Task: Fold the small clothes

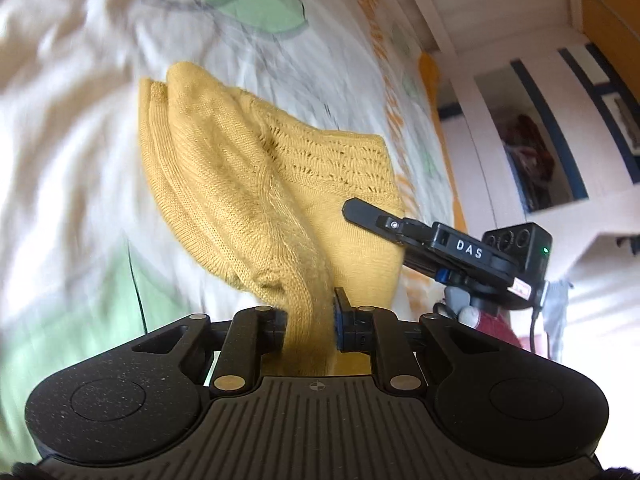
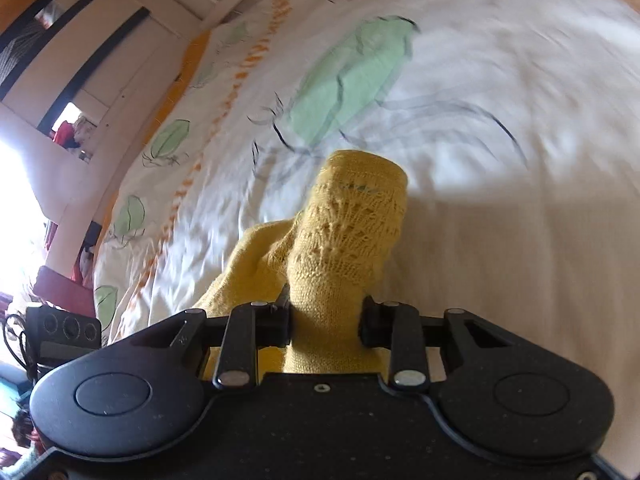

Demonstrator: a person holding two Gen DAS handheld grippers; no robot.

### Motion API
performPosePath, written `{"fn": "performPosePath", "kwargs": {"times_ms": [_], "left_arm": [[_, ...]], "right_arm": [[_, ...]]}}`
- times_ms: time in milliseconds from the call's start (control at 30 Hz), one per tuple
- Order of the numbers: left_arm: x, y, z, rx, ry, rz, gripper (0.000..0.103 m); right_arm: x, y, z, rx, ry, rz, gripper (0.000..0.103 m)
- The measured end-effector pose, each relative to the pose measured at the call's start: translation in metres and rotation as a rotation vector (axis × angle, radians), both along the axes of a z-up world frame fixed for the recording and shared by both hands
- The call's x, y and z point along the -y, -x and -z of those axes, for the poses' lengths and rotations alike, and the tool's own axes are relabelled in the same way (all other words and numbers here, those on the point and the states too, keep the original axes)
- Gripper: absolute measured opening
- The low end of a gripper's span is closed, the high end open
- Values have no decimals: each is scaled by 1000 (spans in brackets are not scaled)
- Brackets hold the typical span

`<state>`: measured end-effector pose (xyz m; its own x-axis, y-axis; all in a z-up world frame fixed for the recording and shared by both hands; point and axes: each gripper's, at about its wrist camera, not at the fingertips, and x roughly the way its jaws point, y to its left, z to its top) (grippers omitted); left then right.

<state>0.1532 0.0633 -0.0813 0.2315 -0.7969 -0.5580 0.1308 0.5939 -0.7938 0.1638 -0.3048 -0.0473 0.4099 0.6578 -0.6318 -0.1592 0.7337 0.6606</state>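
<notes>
A: Yellow knit garment (image 1: 256, 184) hangs over the white printed bedspread (image 1: 72, 128), pinched at two places. Which gripper has what?

B: The left gripper (image 1: 310, 326) has closed its fingers on a bunched ribbed fold, fabric filling the gap between them. The right gripper (image 2: 325, 322) is clamped the same way on a gathered part with the lacy openwork band.

A: Seen from the left wrist, where is the right gripper relative to the garment?

B: At the garment's right edge, one black finger laid against the plain knit.

A: And the garment's free edges?

B: The ribbed hem is the far end, top left in the left wrist view, over the bedspread; I cannot tell whether it touches. From the right wrist view, the rounded lacy end juts up ahead, a second lobe spilling to its left.

A: Open room?

B: Bedspread spreads bare left of and beyond the garment. Its orange-trimmed border (image 2: 188, 200) runs along one side, with white shelving (image 1: 532, 128) just past it.
</notes>
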Motion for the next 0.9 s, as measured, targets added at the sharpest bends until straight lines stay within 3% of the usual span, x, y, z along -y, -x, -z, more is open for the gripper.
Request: {"fn": "performPosePath", "kwargs": {"times_ms": [67, 167, 233, 300, 500, 600, 667, 800, 900], "left_arm": [[4, 23, 1, 6, -1, 10, 16], [8, 54, 3, 66, -86, -2, 17], [7, 66, 6, 125, -186, -34, 20], [3, 71, 9, 177, -285, -63, 29], [2, 79, 6, 288, -388, -133, 41], [1, 87, -6, 369, -445, -140, 40], [-5, 97, -17, 410, -463, -154, 40], [-18, 112, -33, 455, -437, -197, 40], [-21, 110, -35, 452, -421, -217, 40]], "right_arm": [[13, 23, 3, -36, -33, 18, 43], [25, 46, 6, -31, -30, 55, 46], [31, 57, 6, 9, 25, 101, 57], [37, 65, 9, 43, 83, 151, 60], [30, 75, 12, 169, 281, 215, 69], [28, 81, 8, 192, 239, 210, 70], [28, 90, 4, 197, 173, 186, 77], [32, 110, 14, 140, 8, 93, 84], [30, 120, 26, 90, -45, 22, 94]]}}
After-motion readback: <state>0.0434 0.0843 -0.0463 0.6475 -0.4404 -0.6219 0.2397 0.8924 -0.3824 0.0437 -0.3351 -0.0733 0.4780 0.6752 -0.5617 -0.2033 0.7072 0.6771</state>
